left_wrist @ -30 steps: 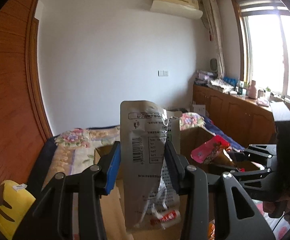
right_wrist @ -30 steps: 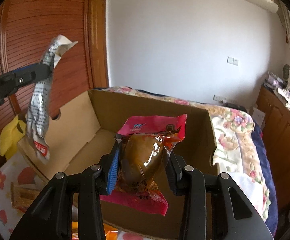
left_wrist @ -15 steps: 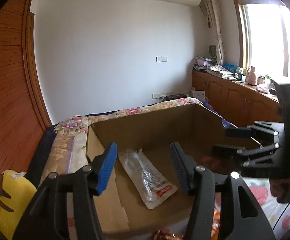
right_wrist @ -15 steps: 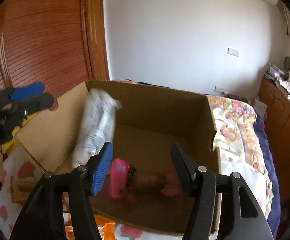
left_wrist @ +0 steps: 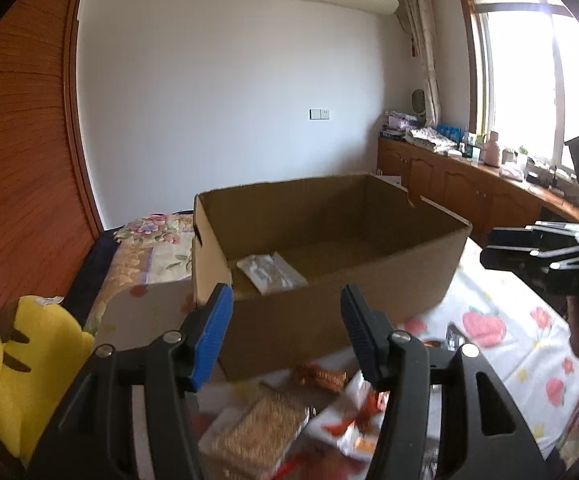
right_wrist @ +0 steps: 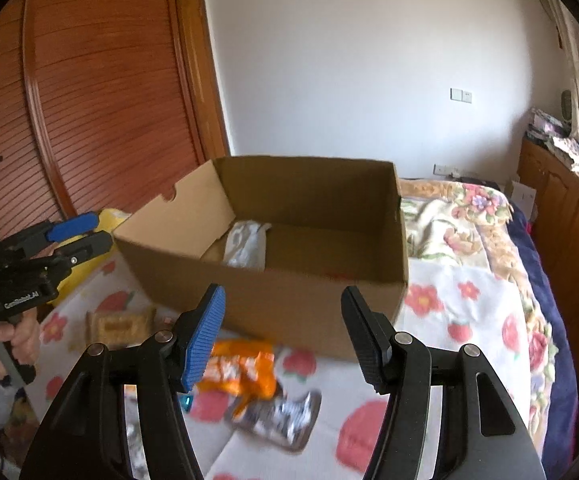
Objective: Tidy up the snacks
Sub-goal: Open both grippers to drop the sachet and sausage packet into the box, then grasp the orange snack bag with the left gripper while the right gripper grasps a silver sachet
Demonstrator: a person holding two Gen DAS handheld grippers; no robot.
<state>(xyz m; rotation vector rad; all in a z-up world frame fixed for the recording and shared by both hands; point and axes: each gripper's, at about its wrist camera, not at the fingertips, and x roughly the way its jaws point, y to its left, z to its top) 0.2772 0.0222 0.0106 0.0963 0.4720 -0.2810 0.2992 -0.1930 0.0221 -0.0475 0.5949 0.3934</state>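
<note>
A: Grippers status? We see the left gripper (left_wrist: 287, 326) w/ jaws apart, nothing between the pads. They've just been opening.

B: Same for the right gripper (right_wrist: 283, 330): jaws spread, empty, just been opening too. Both sit in front of the cardboard box (left_wrist: 329, 320), short of its near wall.

A: Snacks? We see a silver-white packet (left_wrist: 271, 272) lying flat on the box floor, near the left wall in the left view. From the right cam it's the same packet (right_wrist: 245, 246), by the left side wall.

B: Rest are outside the box on the floral cloth (right_wrist: 469, 300). We've got an orange bag (right_wrist: 241, 372) below the right jaws, a silver wrapper (right_wrist: 285, 420) just beside it, and a tan biscuit pack (right_wrist: 119, 326) further left.

A: Left cam shows a grainy tan bar pack (left_wrist: 257, 436) + red-white wrapper (left_wrist: 353, 424), both blurred, close under the jaws.

B: Yellow plush (left_wrist: 21, 364) sits left of the box, apart from the snacks.
</note>
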